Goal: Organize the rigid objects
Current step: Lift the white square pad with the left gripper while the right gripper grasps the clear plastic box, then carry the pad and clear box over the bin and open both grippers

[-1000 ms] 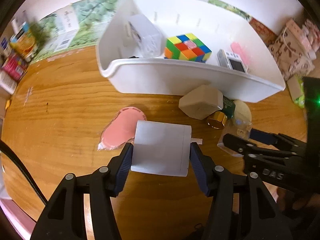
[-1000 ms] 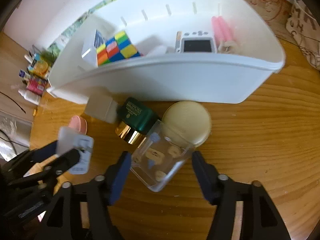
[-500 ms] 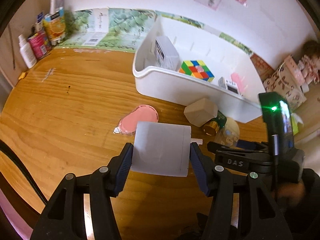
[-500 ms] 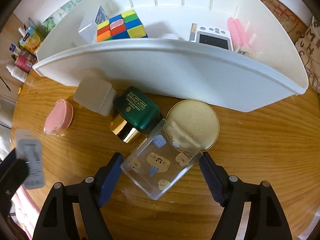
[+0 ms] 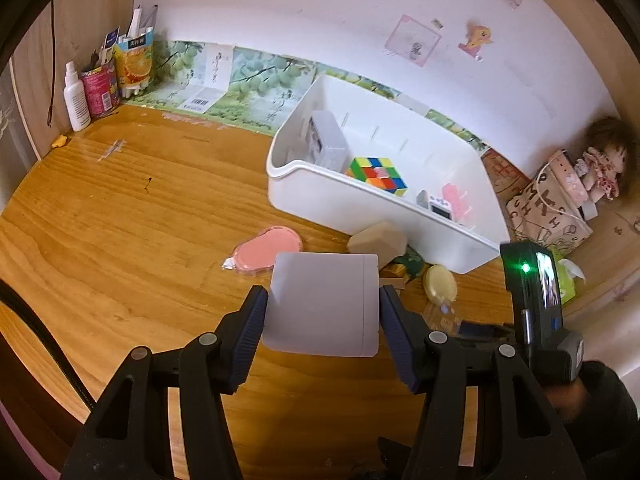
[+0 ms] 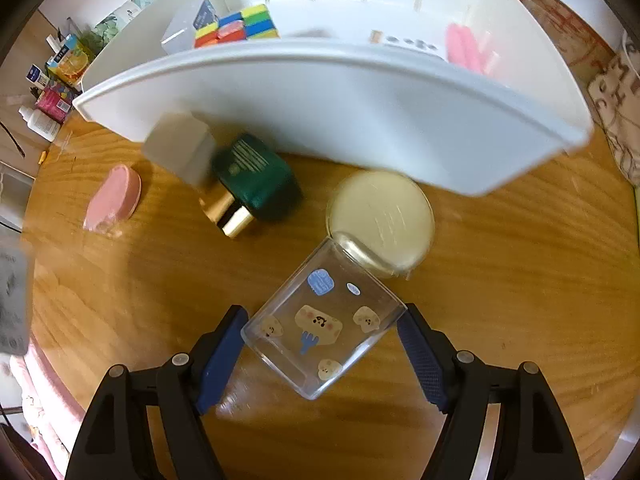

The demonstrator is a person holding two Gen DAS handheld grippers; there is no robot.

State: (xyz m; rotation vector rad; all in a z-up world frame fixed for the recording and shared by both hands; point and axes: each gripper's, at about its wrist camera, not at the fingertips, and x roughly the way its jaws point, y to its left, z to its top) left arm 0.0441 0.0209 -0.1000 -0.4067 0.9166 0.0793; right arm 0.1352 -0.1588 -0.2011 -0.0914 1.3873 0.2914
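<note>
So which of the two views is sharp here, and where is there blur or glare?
Left wrist view: sharp; held white card crisp, fisheye vignette at corners. Right wrist view: motion blur on white bin and green jar; clear box sharper, glare on the table beneath.

Right gripper (image 6: pixel 322 346) jaws, just opening, straddle the clear box (image 6: pixel 322 326) lying on the tabletop (image 6: pixel 500 280).

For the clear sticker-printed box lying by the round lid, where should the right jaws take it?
Grip the clear box across its two long flat side walls, coming straight down from above. It lies flat and skewed, so the right gripper likely needs to roll until its jaws parallel those walls, not its corners.
</note>
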